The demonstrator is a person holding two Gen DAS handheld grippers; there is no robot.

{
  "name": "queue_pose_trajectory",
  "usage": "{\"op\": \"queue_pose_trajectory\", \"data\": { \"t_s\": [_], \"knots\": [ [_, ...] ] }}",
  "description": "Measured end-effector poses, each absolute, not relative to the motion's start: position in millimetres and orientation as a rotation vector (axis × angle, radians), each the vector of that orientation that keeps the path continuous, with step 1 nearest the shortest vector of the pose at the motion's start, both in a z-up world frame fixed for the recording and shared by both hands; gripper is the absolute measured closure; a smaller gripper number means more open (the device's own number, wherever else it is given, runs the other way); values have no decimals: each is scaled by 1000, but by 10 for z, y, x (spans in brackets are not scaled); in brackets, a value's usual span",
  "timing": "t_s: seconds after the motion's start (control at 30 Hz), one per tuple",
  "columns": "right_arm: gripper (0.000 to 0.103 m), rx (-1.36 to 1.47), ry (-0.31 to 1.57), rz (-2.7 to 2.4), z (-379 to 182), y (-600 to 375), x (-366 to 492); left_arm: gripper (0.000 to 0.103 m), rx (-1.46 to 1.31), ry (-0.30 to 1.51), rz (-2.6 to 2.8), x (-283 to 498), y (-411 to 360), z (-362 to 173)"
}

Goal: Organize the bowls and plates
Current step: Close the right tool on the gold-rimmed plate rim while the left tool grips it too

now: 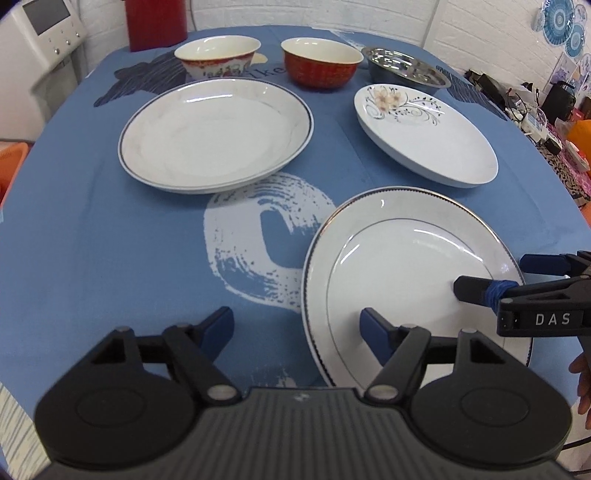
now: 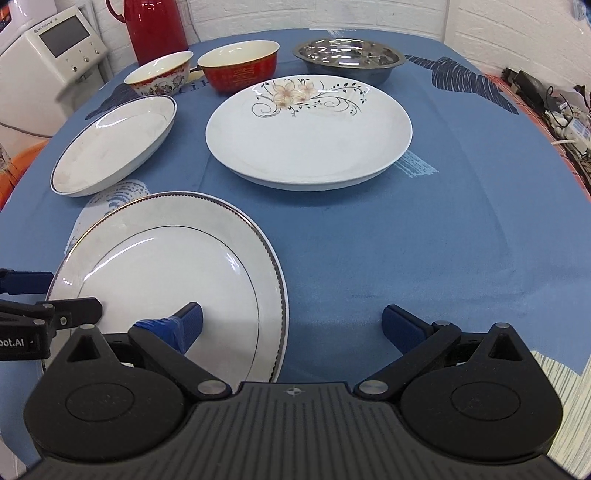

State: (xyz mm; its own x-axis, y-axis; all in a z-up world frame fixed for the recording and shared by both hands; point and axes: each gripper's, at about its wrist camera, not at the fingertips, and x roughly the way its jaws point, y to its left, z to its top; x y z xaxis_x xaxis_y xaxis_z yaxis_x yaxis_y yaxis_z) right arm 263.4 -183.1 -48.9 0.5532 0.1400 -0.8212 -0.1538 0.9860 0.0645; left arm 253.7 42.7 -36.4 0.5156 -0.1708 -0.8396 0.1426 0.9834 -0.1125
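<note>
Your left gripper [image 1: 297, 326] hovers with its fingers spread wide, one blue pad over the cloth and the other over the near edge of the silver-rimmed plate [image 1: 399, 273]. Your right gripper [image 2: 291, 326] is spread as well; its left finger [image 2: 184, 325] lies over that same plate [image 2: 166, 273], the other over bare cloth. Neither pinches anything.

The silver-rimmed plate lies flat on the blue-clothed bench [image 1: 110, 240], closest to you. From the left wrist view, the blue-rimmed plate [image 1: 216, 134] sits at 11 o'clock from it and the floral plate [image 1: 432, 136] at 1 o'clock, all three apart from one another. Behind them runs a row of bowls: the patterned bowl [image 1: 218, 55] at the left, the red bowl [image 1: 321, 62] in the middle, the steel bowl [image 1: 404, 70] at the right. A red flask [image 2: 157, 27] stands at the far edge, 11 o'clock.
</note>
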Motion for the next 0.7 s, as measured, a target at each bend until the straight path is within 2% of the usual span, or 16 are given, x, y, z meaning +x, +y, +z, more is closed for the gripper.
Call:
{"op": "queue_pose_trajectory", "data": {
  "t_s": [0.23, 0.3, 0.33, 0.37, 0.4, 0.5, 0.63, 0.7],
  "knots": [
    [15, -11, 999, 168, -471, -1769, 2681, 29, -13, 975, -189, 2497, 404, -384],
    [21, -31, 985, 204, -470, -1729, 2640, 36, -10, 957, -198, 2475, 407, -383],
    [25, -34, 979, 216, -463, -1703, 2618, 48, -13, 945, -208, 2466, 414, -371],
    [48, -28, 966, 226, -437, -1694, 2600, 66, -29, 943, -243, 2458, 420, -358],
    [82, -2, 955, 239, -397, -1702, 2594, 75, -49, 953, -275, 2465, 425, -348],
    [88, 61, 971, 213, -384, -1764, 2608, 80, -66, 957, -283, 2481, 418, -344],
    [87, 145, 965, 203, -398, -1791, 2548, 87, -98, 967, -300, 2500, 500, -341],
    [86, 183, 976, 237, -404, -1727, 2496, 88, -88, 961, -272, 2486, 597, -308]
  ]
}}
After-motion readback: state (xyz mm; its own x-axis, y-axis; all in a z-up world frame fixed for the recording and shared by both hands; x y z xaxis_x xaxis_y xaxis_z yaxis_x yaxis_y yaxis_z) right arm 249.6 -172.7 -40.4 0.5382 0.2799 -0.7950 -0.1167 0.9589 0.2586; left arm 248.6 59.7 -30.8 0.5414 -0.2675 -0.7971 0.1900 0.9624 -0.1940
